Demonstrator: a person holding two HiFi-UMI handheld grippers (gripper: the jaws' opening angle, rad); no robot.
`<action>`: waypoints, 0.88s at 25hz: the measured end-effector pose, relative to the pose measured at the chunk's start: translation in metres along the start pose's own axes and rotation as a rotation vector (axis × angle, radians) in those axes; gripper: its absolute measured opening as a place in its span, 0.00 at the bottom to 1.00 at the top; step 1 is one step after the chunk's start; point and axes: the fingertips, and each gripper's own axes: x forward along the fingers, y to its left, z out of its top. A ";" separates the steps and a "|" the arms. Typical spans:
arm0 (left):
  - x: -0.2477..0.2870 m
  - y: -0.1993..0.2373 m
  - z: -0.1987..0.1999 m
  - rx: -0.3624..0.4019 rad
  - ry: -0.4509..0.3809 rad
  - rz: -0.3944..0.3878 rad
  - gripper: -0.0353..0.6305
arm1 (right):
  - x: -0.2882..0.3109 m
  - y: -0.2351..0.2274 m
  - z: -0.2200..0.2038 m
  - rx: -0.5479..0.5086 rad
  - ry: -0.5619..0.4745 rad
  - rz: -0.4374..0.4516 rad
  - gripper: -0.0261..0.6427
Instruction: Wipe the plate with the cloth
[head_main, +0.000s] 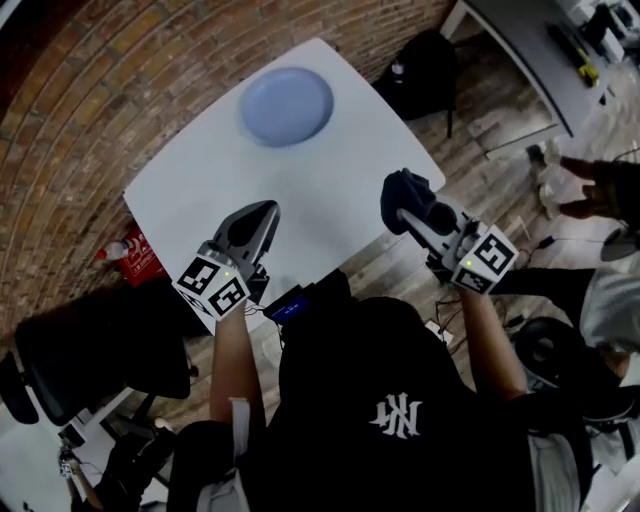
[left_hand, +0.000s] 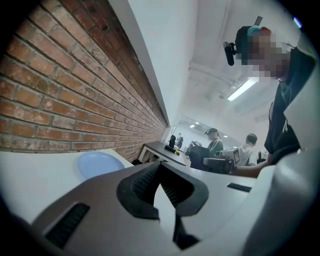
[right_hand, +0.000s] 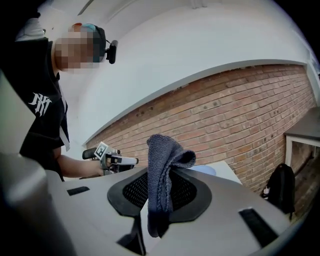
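Note:
A pale blue plate (head_main: 287, 105) lies at the far end of the white table (head_main: 210, 170); it also shows low and left in the left gripper view (left_hand: 100, 164) and just past the cloth in the right gripper view (right_hand: 204, 170). My left gripper (head_main: 268, 210) hovers over the table's near edge, shut with nothing between its jaws (left_hand: 161, 163). My right gripper (head_main: 398, 205) is at the table's near right corner, shut on a dark blue-grey cloth (right_hand: 161, 180) that sticks up in a fold above the jaws (head_main: 410, 195).
A brick wall (head_main: 90, 90) runs along the table's left side. A black backpack (head_main: 425, 70) sits on the wooden floor beyond the table's right corner. A black chair (head_main: 90, 350) stands near left. Other people sit at desks far off (left_hand: 215, 142).

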 end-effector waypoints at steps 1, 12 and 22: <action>0.000 0.009 0.003 -0.018 -0.002 0.009 0.06 | 0.011 -0.005 0.005 0.000 0.007 0.009 0.17; 0.019 0.085 0.012 -0.124 -0.016 0.145 0.06 | 0.097 -0.060 0.024 -0.024 0.079 0.178 0.17; 0.041 0.139 0.010 -0.222 -0.074 0.388 0.06 | 0.187 -0.131 0.051 -0.144 0.146 0.447 0.17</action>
